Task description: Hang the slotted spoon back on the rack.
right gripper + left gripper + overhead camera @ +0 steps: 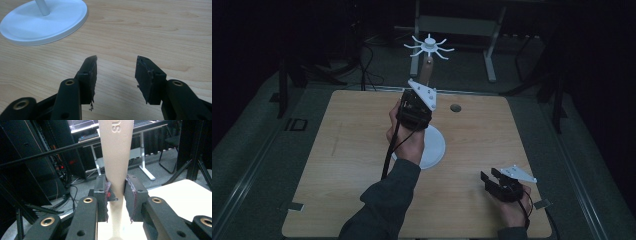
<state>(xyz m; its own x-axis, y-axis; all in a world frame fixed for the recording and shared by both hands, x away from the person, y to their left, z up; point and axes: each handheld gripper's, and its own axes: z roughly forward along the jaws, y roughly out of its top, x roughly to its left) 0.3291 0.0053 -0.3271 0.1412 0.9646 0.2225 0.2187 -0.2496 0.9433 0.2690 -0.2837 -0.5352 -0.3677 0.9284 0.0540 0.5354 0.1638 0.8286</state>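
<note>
Dim workshop surrounding the wooden table [362,150], the left gripper [117,192] is pinching a beige utensil handle [116,157] upright near the white hook stand [430,46], likely slipping if tilted, while the right gripper [116,77] is resting agape, empty.

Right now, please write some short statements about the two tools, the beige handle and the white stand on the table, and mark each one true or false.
1. The left tool is shut on a beige tapered handle. True.
2. The right tool holds the beige tapered handle. False: its jaws stand apart with nothing between them, above the light wooden table.
3. The round white stand base lies on the light wooden table. True.
4. The white rack with curved hooks lies flat on the table beside the right tool. False: it is raised, high above the far side of the table.
5. The right tool is near the table's right front corner. True.
</note>
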